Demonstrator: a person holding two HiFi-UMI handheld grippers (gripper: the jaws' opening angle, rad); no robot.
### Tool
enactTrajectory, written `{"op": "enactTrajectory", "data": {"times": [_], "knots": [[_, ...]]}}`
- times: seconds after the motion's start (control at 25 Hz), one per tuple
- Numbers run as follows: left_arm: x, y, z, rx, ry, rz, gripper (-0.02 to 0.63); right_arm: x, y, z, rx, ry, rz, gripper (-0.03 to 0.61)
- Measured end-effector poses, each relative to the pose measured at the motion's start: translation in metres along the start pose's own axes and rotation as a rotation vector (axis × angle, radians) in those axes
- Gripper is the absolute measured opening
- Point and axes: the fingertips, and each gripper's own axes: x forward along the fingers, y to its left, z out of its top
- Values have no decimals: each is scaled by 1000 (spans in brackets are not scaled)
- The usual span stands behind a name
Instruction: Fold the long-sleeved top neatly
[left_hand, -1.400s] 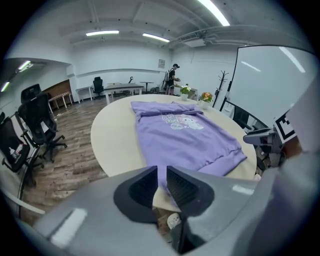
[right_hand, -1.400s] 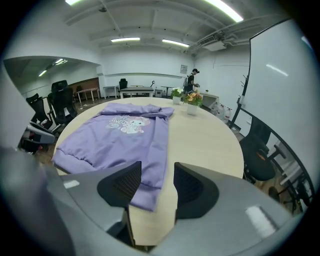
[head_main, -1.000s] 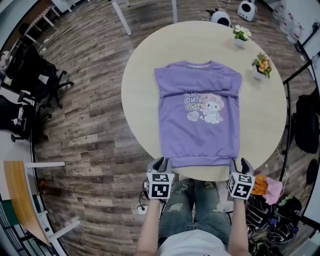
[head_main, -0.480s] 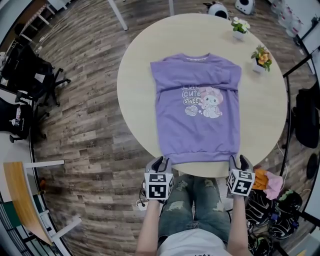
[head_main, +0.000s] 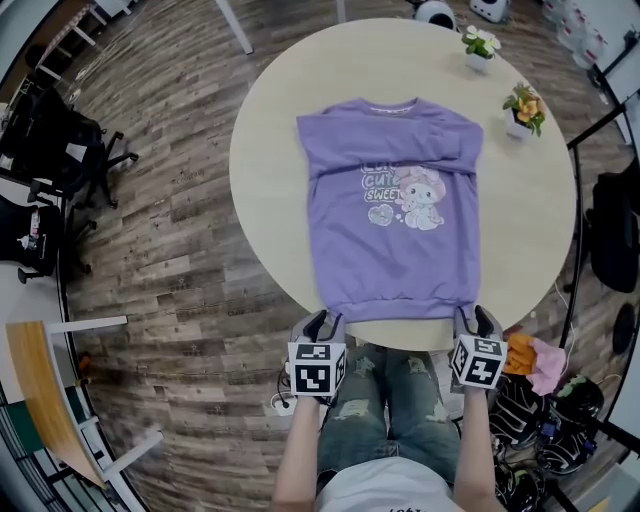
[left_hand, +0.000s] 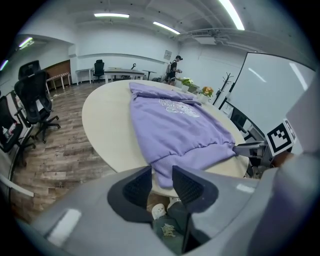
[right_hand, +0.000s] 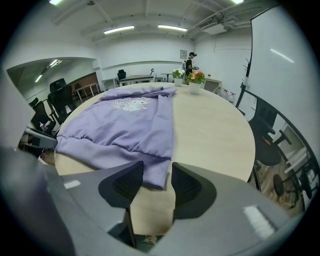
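A purple long-sleeved top (head_main: 390, 230) with a cartoon print lies flat on the round beige table (head_main: 520, 230). Its neck points away and both sleeves are folded across the chest. The ribbed hem runs along the table's near edge. My left gripper (head_main: 322, 323) is shut on the hem's left corner, which hangs between the jaws (left_hand: 162, 180). My right gripper (head_main: 476, 318) is shut on the right corner (right_hand: 157, 180), where the ribbed band fills the narrow gap. The top (left_hand: 170, 125) (right_hand: 125, 125) stretches away from both jaws.
Two small flower pots (head_main: 479, 45) (head_main: 524, 105) stand at the table's far right. The person's legs in jeans (head_main: 385, 400) are just under the near edge. Office chairs (head_main: 60, 150) stand to the left, and bags and cloth (head_main: 530, 365) lie on the floor at the right.
Both grippers have stayed at the table's near edge. The hem's corners now reach into the jaws, and the right gripper sits slightly closer to the hem.
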Motion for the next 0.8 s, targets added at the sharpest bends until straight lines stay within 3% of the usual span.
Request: {"op": "enactTrajectory", "data": {"times": [0.36,0.56,0.8], "knots": [[5,1,-8,10,40,46,96,2,7,-2,31,-4,73,152],[6,-1,-9,0,52,33,54,2,10,-3,13,9,99,89],[4,0,-11,12,78,15,43,-3,8,-8,-14,52,107,71]]}}
